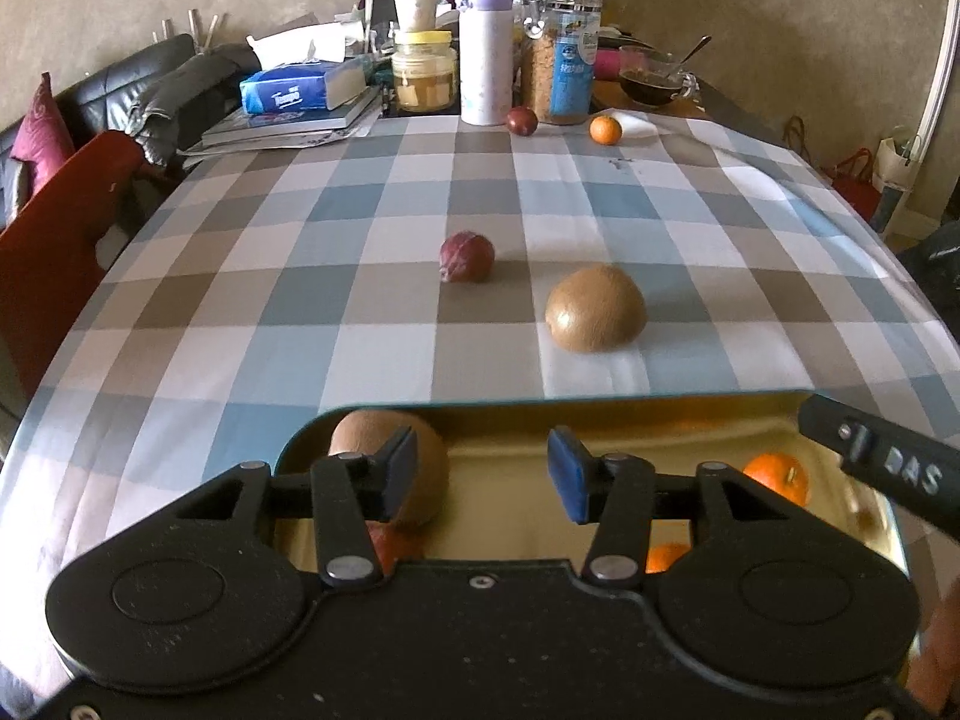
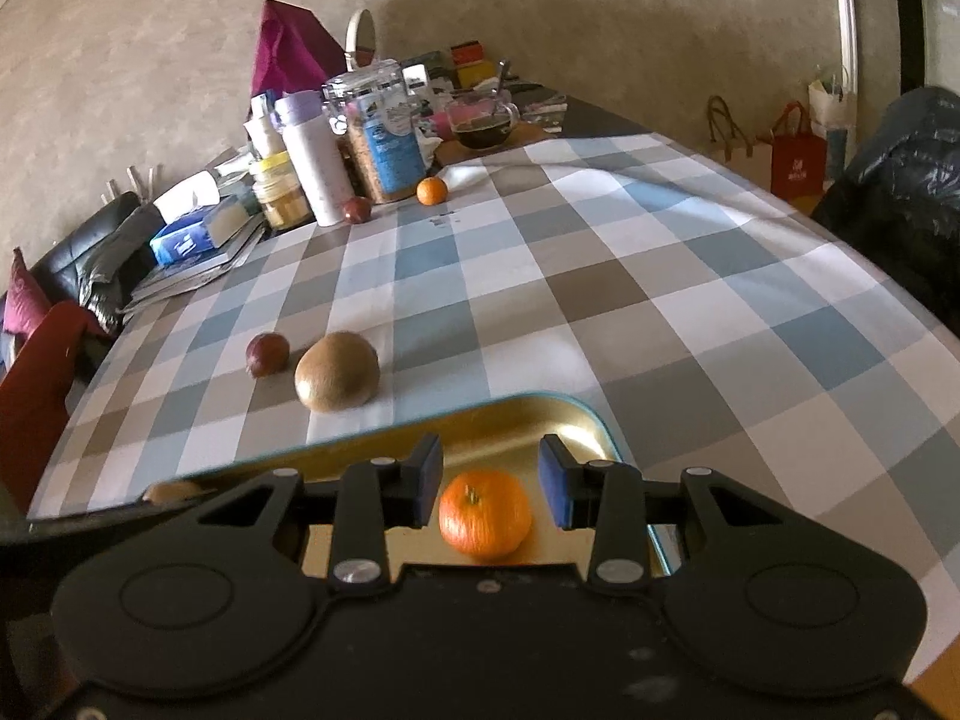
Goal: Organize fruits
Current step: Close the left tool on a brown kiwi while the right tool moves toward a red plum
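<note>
Fig.: two wrist views over a checked-cloth desk [image 1: 420, 192] w/ a gold tray [image 1: 600, 414] at the near edge.

Left wrist view: left claw [image 1: 483, 471] above the tray, jaws apart, nothing pressed btw. the blue pads; a kiwi [image 1: 420, 480] lies in the tray's left corner, partly behind the left finger. An orange [image 1: 774, 477] sits at the tray's right, partly hidden by a black bar of the other gripper. More orange and reddish bits show under the claw frame; too hidden to identify.

Right wrist view: right claw [image 2: 491, 489] over the tray's right end, jaws apart, the same orange [image 2: 485, 513] seen in the gap, pads not touching it. The tray kiwi is only a brown sliver at left.

Both views: loose on the cloth beyond the tray, a kiwi [image 1: 595, 309] and a dark red fruit [image 1: 467, 257] just to its left; far off, by the white bottle [image 1: 486, 54] and jars, another red fruit [image 1: 521, 120] and a small orange [image 1: 605, 129].
</note>
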Demonstrator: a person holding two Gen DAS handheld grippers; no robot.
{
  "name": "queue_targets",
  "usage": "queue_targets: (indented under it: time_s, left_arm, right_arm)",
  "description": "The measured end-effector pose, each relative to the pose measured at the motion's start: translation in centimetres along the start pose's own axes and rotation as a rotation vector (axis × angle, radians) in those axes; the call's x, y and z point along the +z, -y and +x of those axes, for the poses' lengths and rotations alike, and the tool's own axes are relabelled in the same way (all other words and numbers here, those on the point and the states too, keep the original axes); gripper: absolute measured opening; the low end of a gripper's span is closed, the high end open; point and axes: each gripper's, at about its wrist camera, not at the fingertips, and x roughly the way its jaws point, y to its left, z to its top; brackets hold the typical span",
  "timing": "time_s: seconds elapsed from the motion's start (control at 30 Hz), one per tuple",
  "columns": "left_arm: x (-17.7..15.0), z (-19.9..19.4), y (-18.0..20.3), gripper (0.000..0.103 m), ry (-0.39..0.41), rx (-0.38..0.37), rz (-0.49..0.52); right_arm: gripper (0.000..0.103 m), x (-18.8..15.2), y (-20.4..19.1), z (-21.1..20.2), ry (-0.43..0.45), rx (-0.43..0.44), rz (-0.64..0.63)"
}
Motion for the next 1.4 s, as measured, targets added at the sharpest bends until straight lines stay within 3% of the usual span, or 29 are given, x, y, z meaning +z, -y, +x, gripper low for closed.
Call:
queue_targets:
  time_s: [0.17,0.5,0.6,0.77,1.07,1.2,1.4]
  left_arm:
    - [1.8,1.0,0.3,0.056,-0.013,-0.009,0.005]
    - [4.8,3.8,1.3,0.057,0.007,-0.014,0.033]
    - [5.0,4.6,1.6,0.064,0.033,-0.044,0.055]
    - [4.7,5.8,2.6,0.066,0.060,-0.112,0.164]
    - [4.2,7.9,4.4,0.079,0.068,-0.122,0.318]
    - [4.4,8.5,5.1,0.080,0.064,-0.131,0.324]
    - [4.7,9.7,5.8,0.079,0.042,-0.106,0.310]
  right_arm:
    - [0.039,2.5,0.3,2.4,-0.051,-0.004,0.058]
    - [0.039,6.3,-0.6,7.8,-0.055,-0.089,0.081]
    - [0.039,7.0,-0.5,9.5,-0.064,-0.107,0.105]
    - [0.039,7.4,-0.3,11.5,-0.053,-0.159,0.095]
    - [0.039,7.3,0.5,12.7,-0.085,-0.178,0.111]
    - [0.038,7.2,1.1,13.4,-0.113,-0.178,0.128]
    - [0.036,7.1,1.2,13.7,-0.082,-0.205,0.102]
